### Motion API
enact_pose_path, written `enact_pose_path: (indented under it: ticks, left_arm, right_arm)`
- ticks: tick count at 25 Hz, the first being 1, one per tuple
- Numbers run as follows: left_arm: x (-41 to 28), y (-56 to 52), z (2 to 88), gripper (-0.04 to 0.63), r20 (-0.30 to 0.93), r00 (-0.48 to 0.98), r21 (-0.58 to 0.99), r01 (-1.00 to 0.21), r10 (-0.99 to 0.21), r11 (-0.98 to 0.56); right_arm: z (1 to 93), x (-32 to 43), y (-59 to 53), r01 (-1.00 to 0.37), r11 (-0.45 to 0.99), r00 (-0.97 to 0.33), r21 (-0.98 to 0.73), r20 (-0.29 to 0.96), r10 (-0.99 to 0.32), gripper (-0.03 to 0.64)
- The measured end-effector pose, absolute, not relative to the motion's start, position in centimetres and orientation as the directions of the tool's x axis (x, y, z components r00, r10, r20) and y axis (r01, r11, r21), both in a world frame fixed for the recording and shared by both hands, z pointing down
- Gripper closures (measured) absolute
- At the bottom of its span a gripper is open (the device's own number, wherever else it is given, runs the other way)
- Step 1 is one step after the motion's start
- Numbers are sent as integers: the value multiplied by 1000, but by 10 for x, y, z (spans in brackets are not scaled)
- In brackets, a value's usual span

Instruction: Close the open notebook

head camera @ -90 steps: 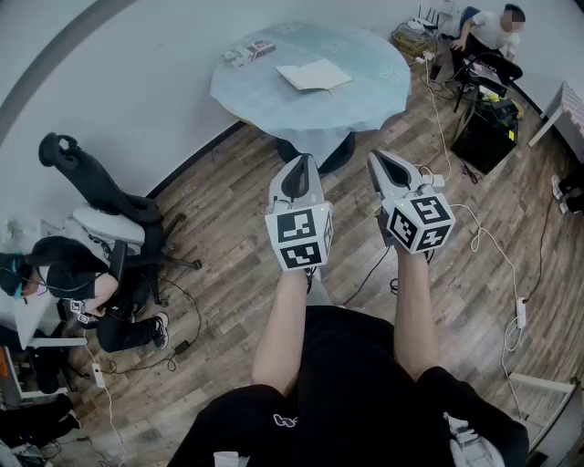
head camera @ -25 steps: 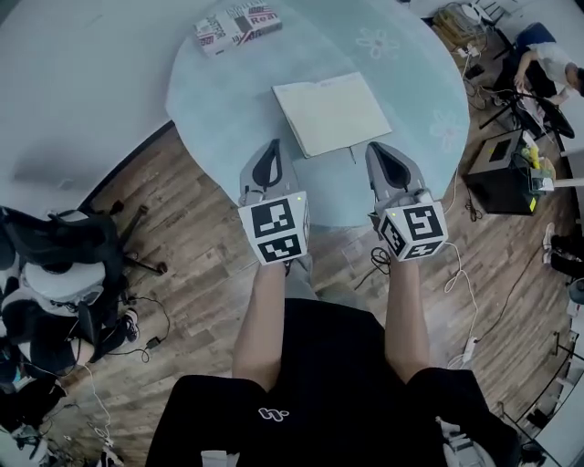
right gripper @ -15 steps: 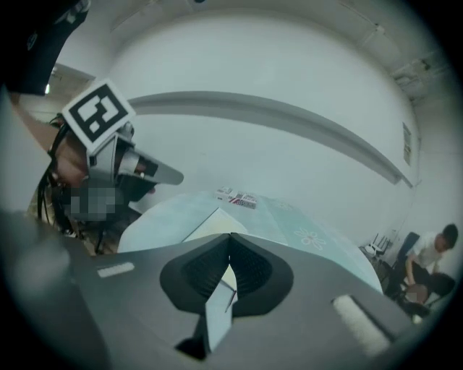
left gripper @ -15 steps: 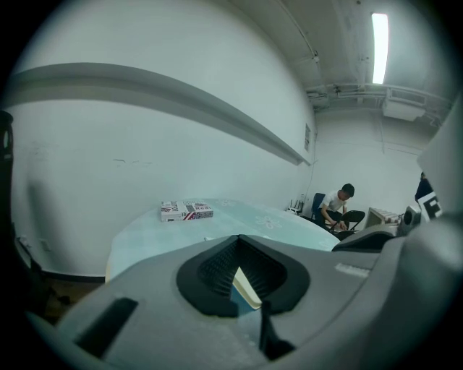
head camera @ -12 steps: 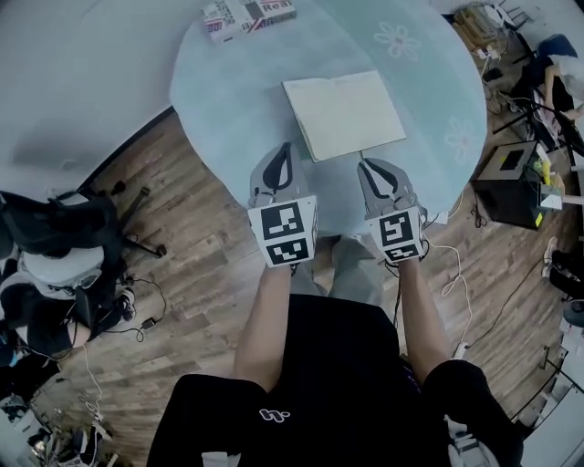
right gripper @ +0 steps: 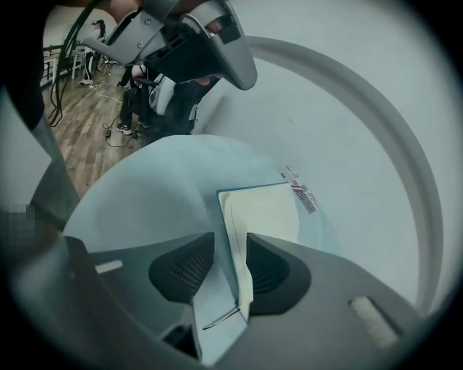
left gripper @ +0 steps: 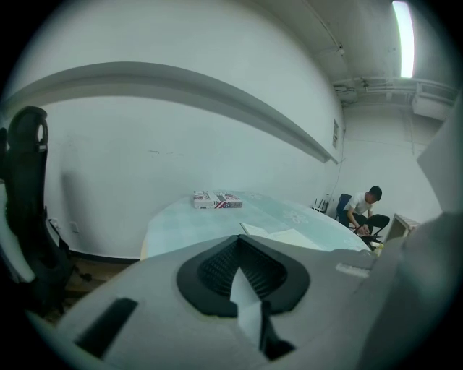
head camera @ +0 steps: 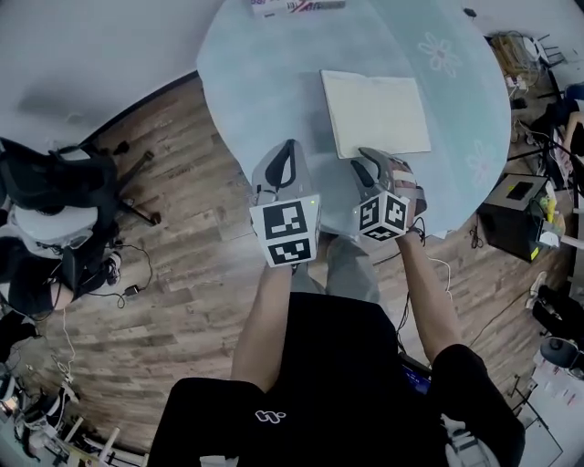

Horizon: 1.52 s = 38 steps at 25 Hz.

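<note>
The open notebook [head camera: 374, 114] lies flat on the round pale blue table [head camera: 265, 73], cream pages up; it also shows in the right gripper view [right gripper: 264, 209] and the left gripper view [left gripper: 286, 235]. My right gripper [head camera: 362, 157] is rolled onto its side at the notebook's near edge. Its jaws are opening, and the page edge shows in the gap between them [right gripper: 230, 249] without the pads pressing on it. My left gripper [head camera: 289, 148] hovers over the table's near rim, left of the notebook, shut and empty [left gripper: 240, 246].
A printed box [head camera: 292, 5] lies at the table's far edge. An office chair with a seated person [head camera: 55, 191] stands at the left on the wood floor. Black equipment and cables [head camera: 511, 214] sit right of the table. Another person [left gripper: 365, 209] sits far off.
I have come up to the table and both grippers have sunk toward its near edge. The right gripper rolled onto its side and its jaws parted at the notebook's near edge.
</note>
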<state>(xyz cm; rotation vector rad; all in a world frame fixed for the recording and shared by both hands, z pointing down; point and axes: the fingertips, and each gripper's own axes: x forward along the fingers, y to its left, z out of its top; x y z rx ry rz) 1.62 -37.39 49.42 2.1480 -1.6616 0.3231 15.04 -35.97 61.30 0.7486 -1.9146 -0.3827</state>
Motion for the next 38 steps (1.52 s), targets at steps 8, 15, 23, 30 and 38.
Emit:
enact_pose_path:
  ticks: [8, 15, 23, 30, 38]
  left_arm:
    - [6, -381, 511, 592, 443, 257, 203, -962, -859, -184]
    - [34, -390, 512, 592, 440, 316, 220, -945, -840, -241]
    - [55, -398, 501, 592, 430, 359, 205, -933, -829, -297]
    - [60, -402, 493, 592, 418, 379, 196, -925, -825, -325]
    - [61, -422, 466, 592, 354, 404, 181, -914, -843, -362]
  right_arm:
    - [615, 144, -367, -504, 730, -329, 462, 679, -657, 560]
    - [577, 188, -371, -894, 448, -390, 0, 490, -779, 598]
    - [579, 285, -386, -949, 87, -218, -303, 432, -875, 612]
    - [630, 331, -394, -978, -85, -62, -193, 647, -760, 549]
    - [591, 349, -391, -921, -287, 73, -265, 604, -793, 424]
